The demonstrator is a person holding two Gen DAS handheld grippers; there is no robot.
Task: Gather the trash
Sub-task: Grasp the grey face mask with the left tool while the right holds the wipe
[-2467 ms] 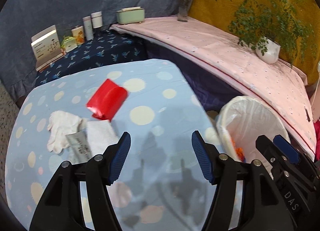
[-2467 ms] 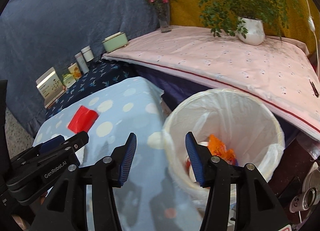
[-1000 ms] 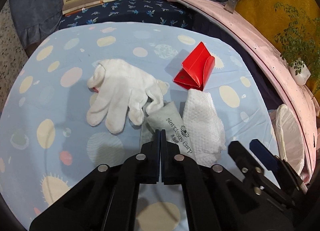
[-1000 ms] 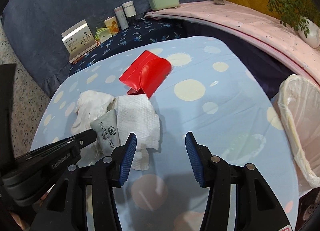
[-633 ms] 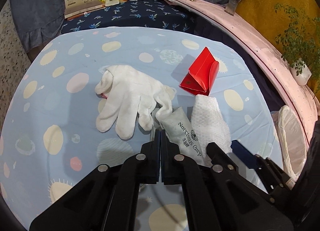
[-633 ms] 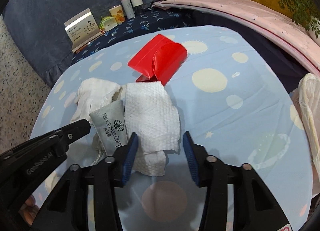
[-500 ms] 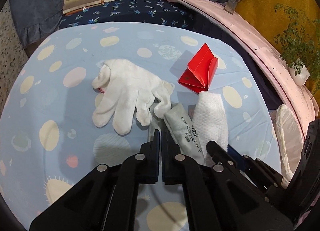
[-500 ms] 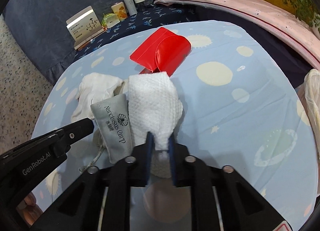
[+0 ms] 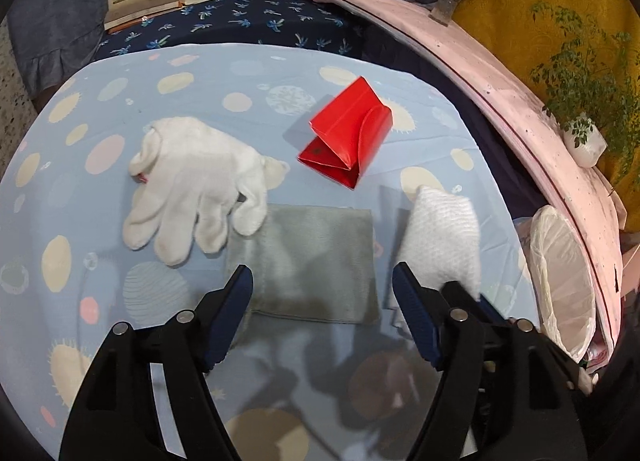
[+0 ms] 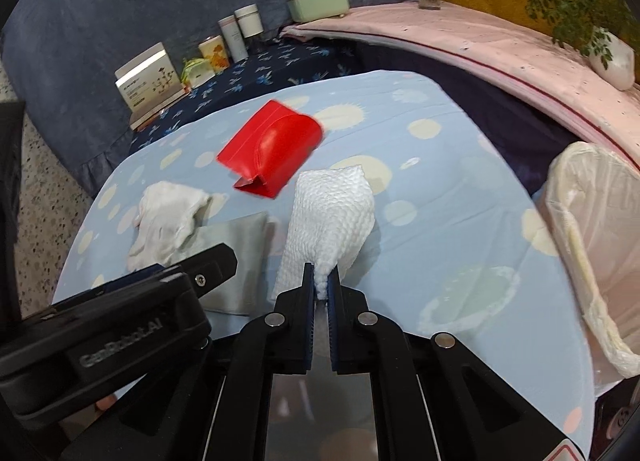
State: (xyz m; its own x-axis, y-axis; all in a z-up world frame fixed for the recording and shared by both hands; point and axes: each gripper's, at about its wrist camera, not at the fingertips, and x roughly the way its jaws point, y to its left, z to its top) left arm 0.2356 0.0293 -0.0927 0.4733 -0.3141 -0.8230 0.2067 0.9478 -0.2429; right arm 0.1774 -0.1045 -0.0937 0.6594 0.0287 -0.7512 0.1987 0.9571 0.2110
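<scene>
Since the frame half a second earlier, the left gripper (image 9: 322, 309) has gone from fingers pressed together to fingers spread wide, and the grey pouch (image 9: 308, 261) now lies flat on the worktop (image 9: 240, 77), plain side up, between and just ahead of those fingers. The left gripper holds nothing. The right gripper (image 10: 320, 293) has its fingers closed on the lower end of the white paper towel (image 10: 330, 213), which stands up from the pinch and hangs clear of the cloth-covered worktop. The white glove (image 9: 192, 185) lies just left of the pouch, its fingertips touching the pouch's upper left corner. The red folded carton (image 9: 348, 137) rests beyond the pouch, apart from it. The lined trash bin (image 10: 592, 237) stands off the worktop's right edge.
</scene>
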